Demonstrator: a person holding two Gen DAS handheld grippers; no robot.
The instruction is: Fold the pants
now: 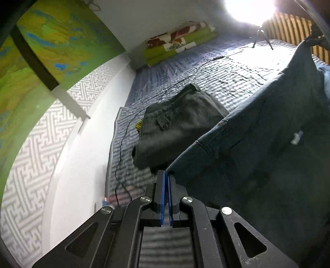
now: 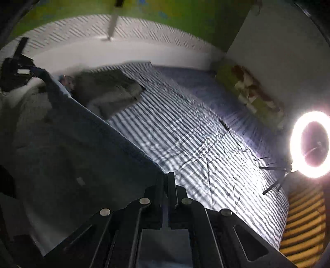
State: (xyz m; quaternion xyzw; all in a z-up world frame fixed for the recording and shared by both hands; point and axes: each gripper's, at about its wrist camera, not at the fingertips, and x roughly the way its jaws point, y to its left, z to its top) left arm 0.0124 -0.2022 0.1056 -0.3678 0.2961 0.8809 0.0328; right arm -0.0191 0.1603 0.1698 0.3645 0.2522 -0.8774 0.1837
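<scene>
Left wrist view: I look forward along the left gripper [image 1: 166, 175], whose linkage fills the lower centre of the frame. Camera sits low and close over the striped bedspread [image 1: 185, 70], facing the far wall and the patterned cushion [image 1: 179, 42] at upper centre; blue pants [image 1: 268, 134] fill the right side at close range.

Right wrist view: I look forward along the right gripper [image 2: 166, 175], again at lower centre. Camera faces across the bedspread [image 2: 185, 123] toward the wall; ring light [image 2: 311, 144] at right edge.

Shared: bedspread, cushion [image 2: 255, 92], pants [image 2: 82, 134], folded grey garment [image 1: 179, 119] [image 2: 107, 90], ring light glare [image 1: 249, 8].
</scene>
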